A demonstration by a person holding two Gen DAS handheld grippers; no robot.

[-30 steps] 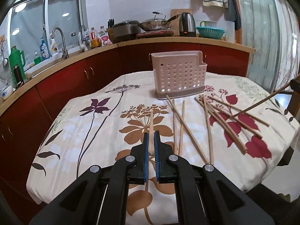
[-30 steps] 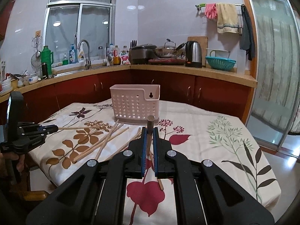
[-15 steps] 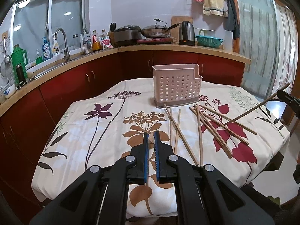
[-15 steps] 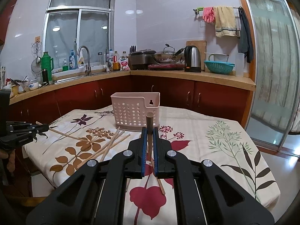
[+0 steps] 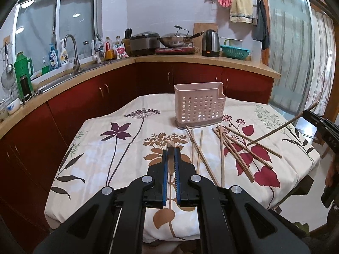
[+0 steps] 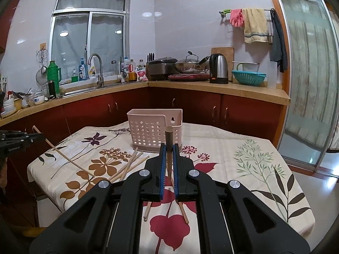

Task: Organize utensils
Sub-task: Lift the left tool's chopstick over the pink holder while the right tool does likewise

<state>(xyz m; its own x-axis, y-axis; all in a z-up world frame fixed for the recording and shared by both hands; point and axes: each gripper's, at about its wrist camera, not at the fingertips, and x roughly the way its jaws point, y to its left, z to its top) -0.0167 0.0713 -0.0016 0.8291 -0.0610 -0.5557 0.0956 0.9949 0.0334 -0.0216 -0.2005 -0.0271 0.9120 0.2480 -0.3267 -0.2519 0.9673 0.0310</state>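
Note:
A pink perforated utensil holder (image 5: 199,106) stands upright at the far middle of the floral tablecloth (image 5: 118,148); it also shows in the right wrist view (image 6: 154,130). Several wooden chopsticks (image 5: 235,150) lie loose in front of it. My left gripper (image 5: 170,154) is shut on one chopstick (image 5: 170,148), held above the table's near edge; this chopstick (image 6: 63,154) slants down to the cloth in the right wrist view. My right gripper (image 6: 168,150) is shut on another chopstick (image 6: 168,136), seen end-on; it (image 5: 281,127) slants in from the right in the left wrist view.
Red cabinets with a wooden counter (image 5: 190,60) wrap behind the table, carrying a sink, bottles, a wok and a kettle (image 5: 210,43). A glass sliding door (image 6: 307,84) is at the right. The table's edges drop off at left and front.
Both grippers have lifted up and back from the table, each keeping its chopstick. The table and holder now look lower and farther away.

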